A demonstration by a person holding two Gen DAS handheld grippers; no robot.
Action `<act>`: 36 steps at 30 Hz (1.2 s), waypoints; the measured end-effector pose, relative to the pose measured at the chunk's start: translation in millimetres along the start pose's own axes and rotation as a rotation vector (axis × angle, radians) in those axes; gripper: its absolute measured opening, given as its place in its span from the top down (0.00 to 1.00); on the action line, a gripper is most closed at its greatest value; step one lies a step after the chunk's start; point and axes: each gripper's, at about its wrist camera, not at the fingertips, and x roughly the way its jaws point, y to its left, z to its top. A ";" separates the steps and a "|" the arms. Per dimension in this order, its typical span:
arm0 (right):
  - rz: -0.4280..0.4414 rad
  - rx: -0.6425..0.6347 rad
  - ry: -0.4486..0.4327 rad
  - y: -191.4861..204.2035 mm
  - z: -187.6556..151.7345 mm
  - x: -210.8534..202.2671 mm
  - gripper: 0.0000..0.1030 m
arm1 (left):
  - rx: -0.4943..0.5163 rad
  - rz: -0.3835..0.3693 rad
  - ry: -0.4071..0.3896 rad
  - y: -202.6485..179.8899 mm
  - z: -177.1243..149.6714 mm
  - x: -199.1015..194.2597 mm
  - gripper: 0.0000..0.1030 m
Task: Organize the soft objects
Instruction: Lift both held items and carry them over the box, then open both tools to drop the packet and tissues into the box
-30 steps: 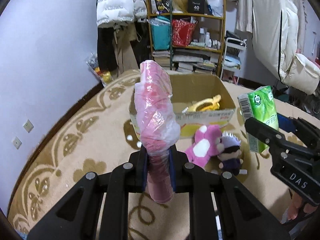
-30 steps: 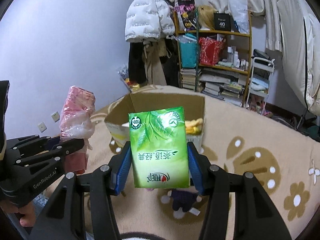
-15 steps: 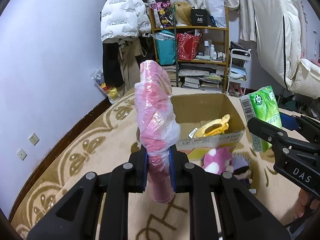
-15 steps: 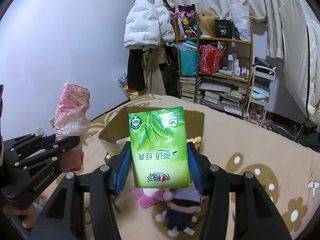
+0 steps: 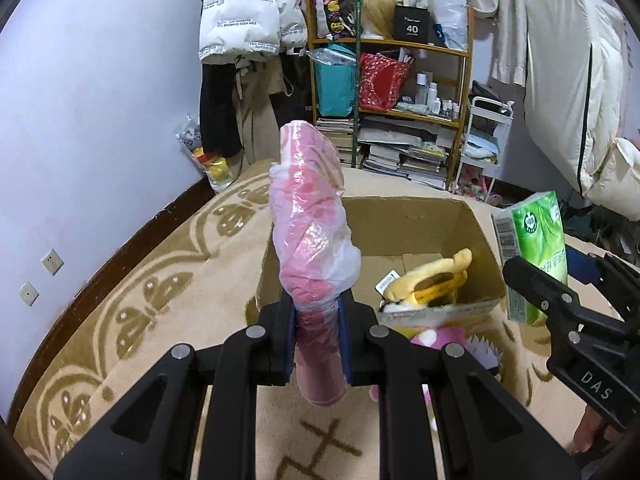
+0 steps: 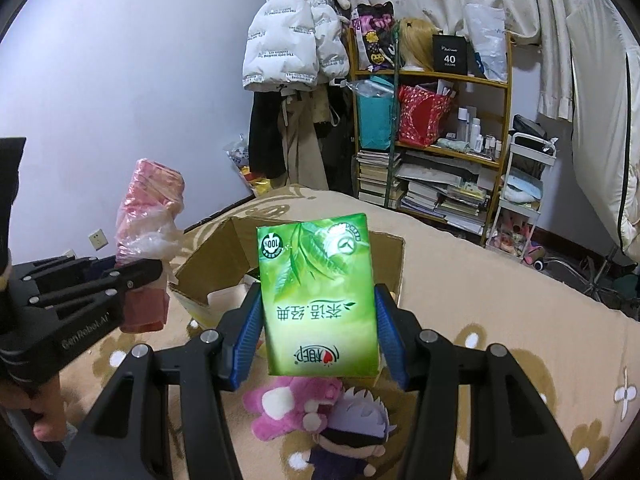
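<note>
My left gripper point(image 5: 316, 340) is shut on a pink roll wrapped in clear plastic point(image 5: 312, 240) and holds it upright above the carpet, just in front of an open cardboard box point(image 5: 408, 216). A yellow plush toy point(image 5: 432, 280) lies in the box. My right gripper point(image 6: 320, 332) is shut on a green tissue pack point(image 6: 318, 296) and holds it in the air over the box's near side point(image 6: 208, 264). A pink plush point(image 6: 288, 404) and a dark doll with pale hair point(image 6: 356, 428) lie on the carpet in front of the box. The right gripper point(image 5: 568, 312) shows at the right of the left wrist view.
The box stands on a beige patterned carpet point(image 5: 160, 280). A wooden shelf point(image 6: 432, 128) full of books and bags stands behind it, with coats hanging to its left point(image 6: 296, 40). A white trolley point(image 6: 524, 184) stands to the right. The purple wall point(image 5: 80, 140) runs along the left.
Both grippers have risen and pulled back with their loads still held. The box now shows lower and nearer, and more of its inside with the yellow plush shows.
</note>
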 end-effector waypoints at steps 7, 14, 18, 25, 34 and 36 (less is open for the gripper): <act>0.002 0.000 0.008 -3.9 7.6 18.6 0.45 | 0.018 0.019 -0.005 3.4 14.7 13.6 0.84; 0.021 0.008 0.021 -10.5 16.4 38.1 0.45 | 0.051 0.032 0.005 4.7 21.9 32.4 0.84; 0.033 0.034 0.030 -17.2 15.9 48.0 0.45 | 0.045 0.019 0.013 4.8 21.0 40.9 0.84; 0.049 0.058 0.020 -21.3 14.3 58.2 0.45 | 0.045 -0.020 0.030 1.0 18.4 55.1 0.83; 0.089 0.090 0.025 -24.0 9.4 72.4 0.44 | 0.030 -0.056 0.048 1.6 20.3 65.5 0.82; 0.087 0.088 0.031 -23.8 7.1 75.5 0.44 | 0.039 -0.062 0.056 0.4 19.0 68.2 0.80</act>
